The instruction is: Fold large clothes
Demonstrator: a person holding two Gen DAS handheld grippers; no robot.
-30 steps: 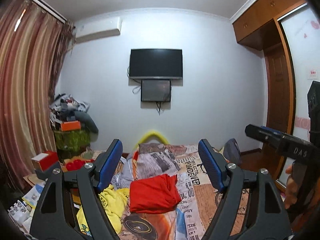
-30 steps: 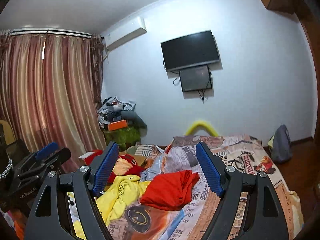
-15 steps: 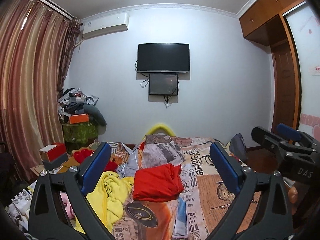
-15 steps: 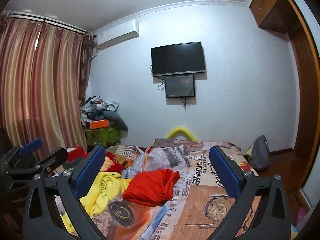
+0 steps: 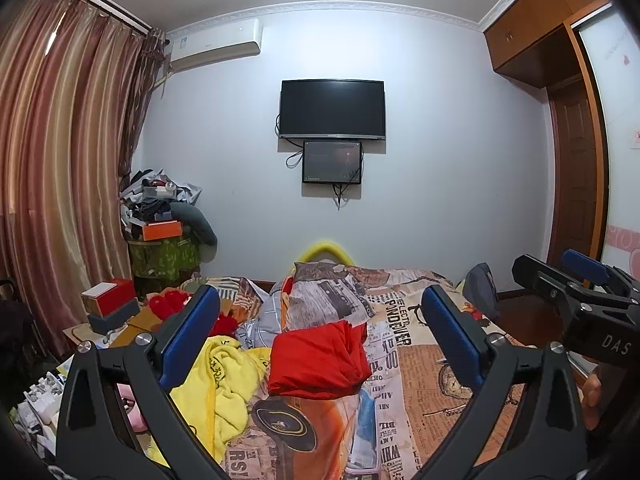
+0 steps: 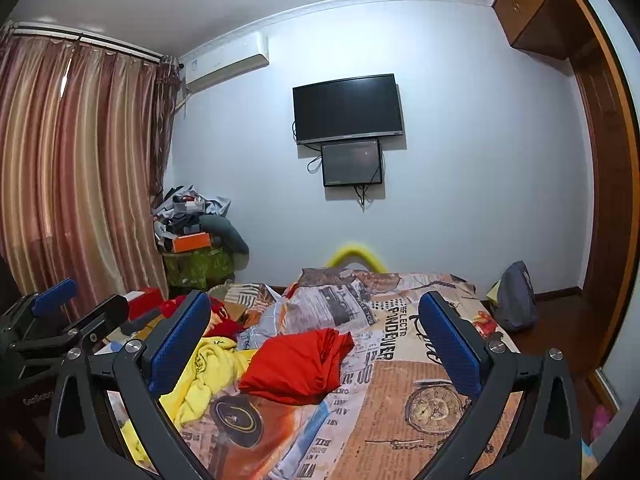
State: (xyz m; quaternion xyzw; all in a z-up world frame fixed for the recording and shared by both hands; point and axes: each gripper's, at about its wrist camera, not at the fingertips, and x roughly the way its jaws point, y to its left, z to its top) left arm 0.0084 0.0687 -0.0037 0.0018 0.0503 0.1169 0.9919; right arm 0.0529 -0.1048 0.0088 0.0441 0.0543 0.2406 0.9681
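A crumpled red garment [image 5: 316, 360] [image 6: 296, 364] lies in the middle of the bed, on the newspaper-print cover [image 5: 424, 372] [image 6: 420, 364]. To its left a yellow garment [image 5: 224, 376] [image 6: 200, 380] lies in a heap. My left gripper [image 5: 320, 308] is open and hangs in the air short of the red garment, nothing between its blue pads. My right gripper [image 6: 316, 308] is open too and holds nothing. Each gripper shows in the other's view, the right gripper [image 5: 580, 280] at the right edge and the left gripper [image 6: 60, 304] at the left edge.
More red cloth [image 5: 172, 304] and boxes [image 5: 108, 300] crowd the bed's left side by the curtain [image 5: 60, 180]. A cluttered stack [image 5: 160, 216] stands in the corner. A grey backpack [image 6: 514, 300] leans by the bed's right side, near the wooden wardrobe [image 5: 576, 168].
Both grippers' jaws have spread much wider than a second ago. The left wrist view has swung left, so the television sits nearer its centre; the clothes have not moved.
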